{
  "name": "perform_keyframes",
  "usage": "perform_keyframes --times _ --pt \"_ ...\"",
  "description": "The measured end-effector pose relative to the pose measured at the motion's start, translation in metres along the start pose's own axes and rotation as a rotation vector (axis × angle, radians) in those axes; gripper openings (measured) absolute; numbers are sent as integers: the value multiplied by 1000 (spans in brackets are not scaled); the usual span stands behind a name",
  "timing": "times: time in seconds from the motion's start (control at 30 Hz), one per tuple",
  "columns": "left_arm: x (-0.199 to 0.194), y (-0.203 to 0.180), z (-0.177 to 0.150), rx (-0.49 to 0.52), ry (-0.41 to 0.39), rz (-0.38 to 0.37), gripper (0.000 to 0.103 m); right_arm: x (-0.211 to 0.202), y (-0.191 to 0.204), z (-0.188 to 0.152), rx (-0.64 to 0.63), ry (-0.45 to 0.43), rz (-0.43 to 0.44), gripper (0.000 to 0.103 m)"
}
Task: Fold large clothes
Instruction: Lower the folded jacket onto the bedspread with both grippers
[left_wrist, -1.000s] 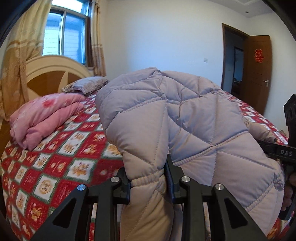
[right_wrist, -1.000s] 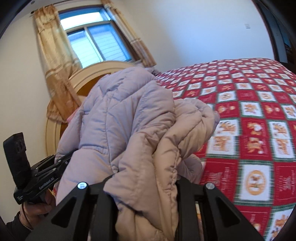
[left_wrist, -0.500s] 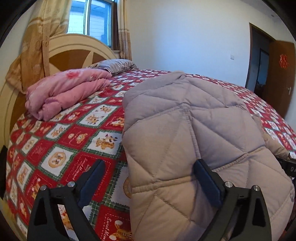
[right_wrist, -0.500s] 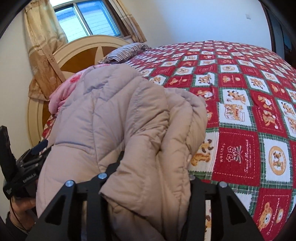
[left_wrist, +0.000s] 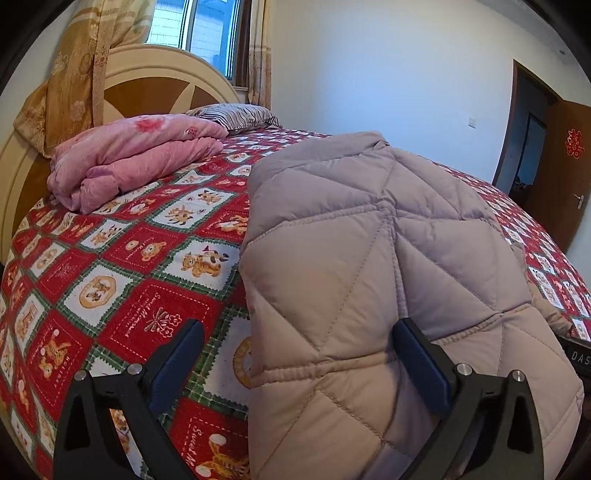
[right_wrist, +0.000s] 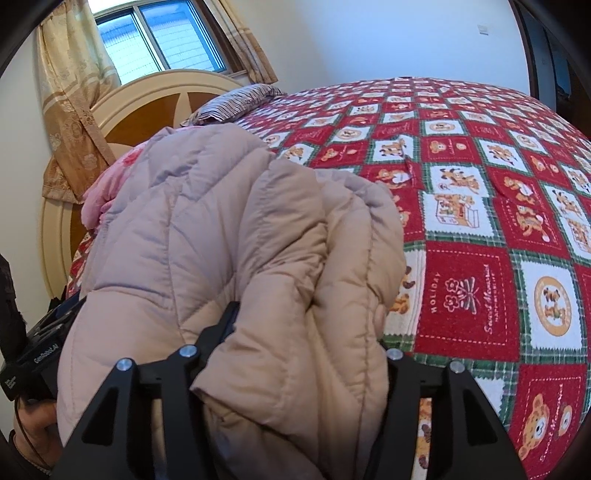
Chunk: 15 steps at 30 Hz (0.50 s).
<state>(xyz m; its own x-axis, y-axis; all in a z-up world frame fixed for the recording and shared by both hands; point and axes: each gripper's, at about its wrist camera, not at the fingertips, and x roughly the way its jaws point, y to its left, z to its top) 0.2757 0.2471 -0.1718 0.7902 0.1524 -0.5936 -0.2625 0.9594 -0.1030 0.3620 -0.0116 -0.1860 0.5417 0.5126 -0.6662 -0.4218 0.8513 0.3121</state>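
Coat (left_wrist: 388, 266): quilted, pale mauve-beige, padded. Lies bunched and folded on the bed (left_wrist: 140, 258), directly ahead of both grippers and draped back toward them. In the right wrist view the coat (right_wrist: 229, 240) shows as thick rolled folds, its near edge hanging down between the fingers.

Left gripper (left_wrist: 295, 354): jaws spread wide and opening. The coat's left hem edge lies between them; the right finger (left_wrist: 421, 365) sits against or just under the fabric, the left finger (left_wrist: 177, 358) is clear of it, over the bedspread. No pinch on the coat: released.

Right gripper (right_wrist: 310, 332): jaws opening. A thick fold of coat fills the gap. The left finger (right_wrist: 221, 325) shows beside the fold; the right fingertip is hidden under fabric. Cannot tell whether the pads press on it.

Left of the right gripper: the other gripper's body, held by a hand (right_wrist: 33, 424) at the frame's lower left edge.

Bed: red, white and green patchwork spread with bear prints. Far left of the left gripper, a folded pink quilt (left_wrist: 133, 155) rests near the headboard (left_wrist: 159, 77). Beyond it, a striped pillow (left_wrist: 236, 114). Curtain (left_wrist: 74, 66) hangs over the headboard's left side, window (left_wrist: 199, 33) behind. Far right of the left gripper: a brown door (left_wrist: 561, 166), open.
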Motion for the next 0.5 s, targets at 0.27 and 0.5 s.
perform_keyframes --times 0.27,0.5 --pt "7 2 -4 -44 3 -20 102 7 -6 -2 13 11 -30 69" --pt "10 1 -6 -49 -5 -26 102 11 -8 -3 13 19 -49 74"
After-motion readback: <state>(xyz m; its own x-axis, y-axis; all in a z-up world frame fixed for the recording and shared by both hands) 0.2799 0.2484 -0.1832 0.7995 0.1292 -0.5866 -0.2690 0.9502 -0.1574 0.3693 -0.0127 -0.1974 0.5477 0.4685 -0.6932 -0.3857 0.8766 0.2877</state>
